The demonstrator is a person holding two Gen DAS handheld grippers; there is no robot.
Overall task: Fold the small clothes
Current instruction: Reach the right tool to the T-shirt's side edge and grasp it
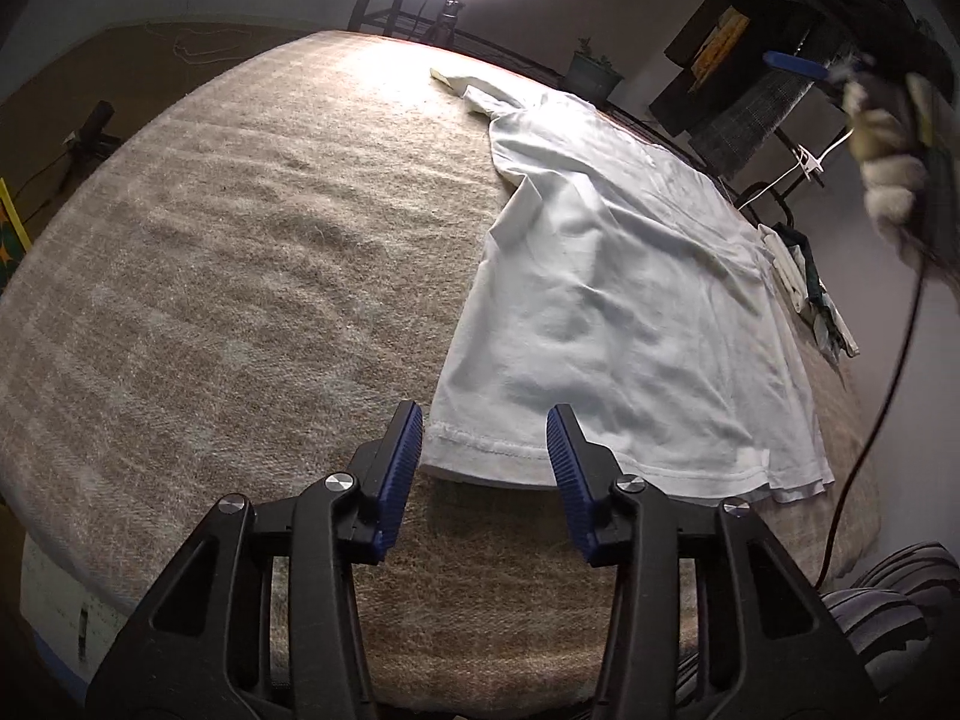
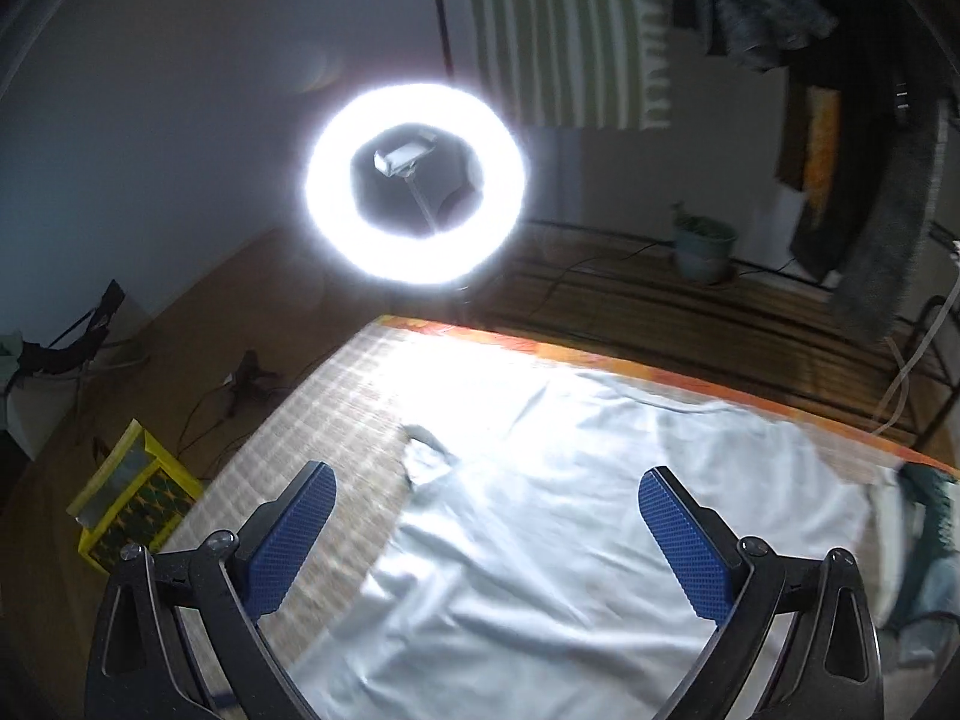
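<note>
A white T-shirt (image 1: 606,300) lies spread on a beige blanket-covered table (image 1: 210,276), its hem toward me and one sleeve folded in. My left gripper (image 1: 486,426) is open and empty, its blue pads just above the near-left hem corner. In the right wrist view the same shirt (image 2: 570,516) lies below my right gripper (image 2: 486,516), which is wide open, empty and held above the cloth. The other hand-held gripper (image 1: 888,174) shows blurred at the far right of the left wrist view.
A bright ring light (image 2: 417,183) stands beyond the table's far edge. A potted plant (image 2: 705,246) sits on the floor behind it. A yellow box (image 2: 129,498) lies on the floor at the left. Folded items (image 1: 810,288) lie at the table's right edge. A cable (image 1: 882,360) hangs at the right.
</note>
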